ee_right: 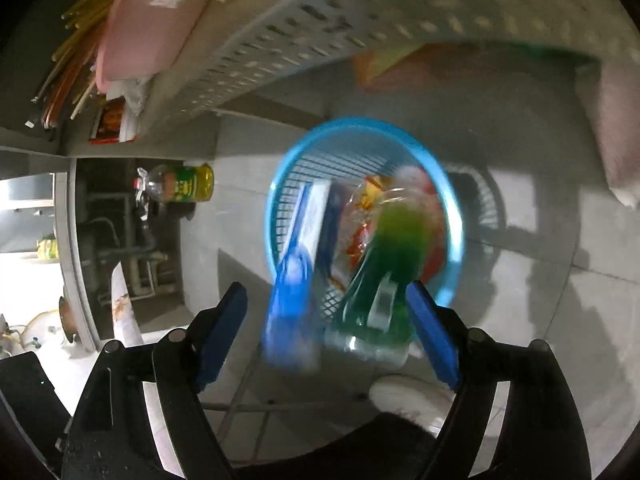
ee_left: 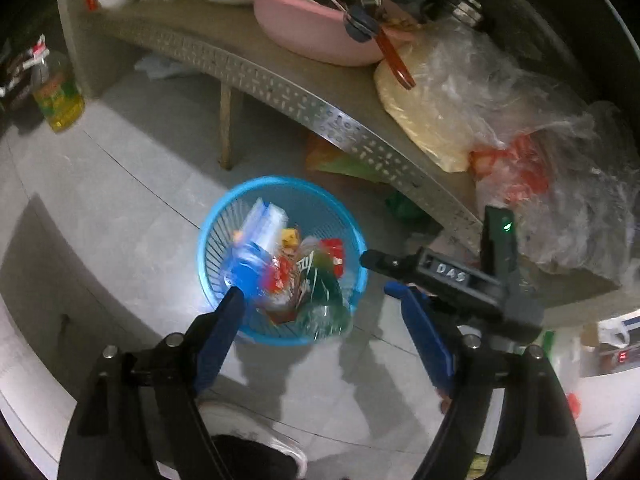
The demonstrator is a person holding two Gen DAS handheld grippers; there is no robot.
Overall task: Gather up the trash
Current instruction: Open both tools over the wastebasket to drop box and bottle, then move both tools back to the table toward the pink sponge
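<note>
Looks like the drop-off step: both sets of jaws hang released and empty over the blue basket (ee_left: 280, 260) on the floor, frame centre. Left gripper (ee_left: 320, 320), right gripper (ee_right: 328, 320). Basket's stuffed with wrappers and a green bottle (ee_right: 384, 280), all blurry. Next move, I'd guess: find more trash.

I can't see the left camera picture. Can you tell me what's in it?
A round blue basket full of wrappers and plastic trash stands on a pale tiled floor, seen from above between the open left tongs. The right tongs reach in beside it. Behind stands a table with a pink bowl and plastic bags.
</note>
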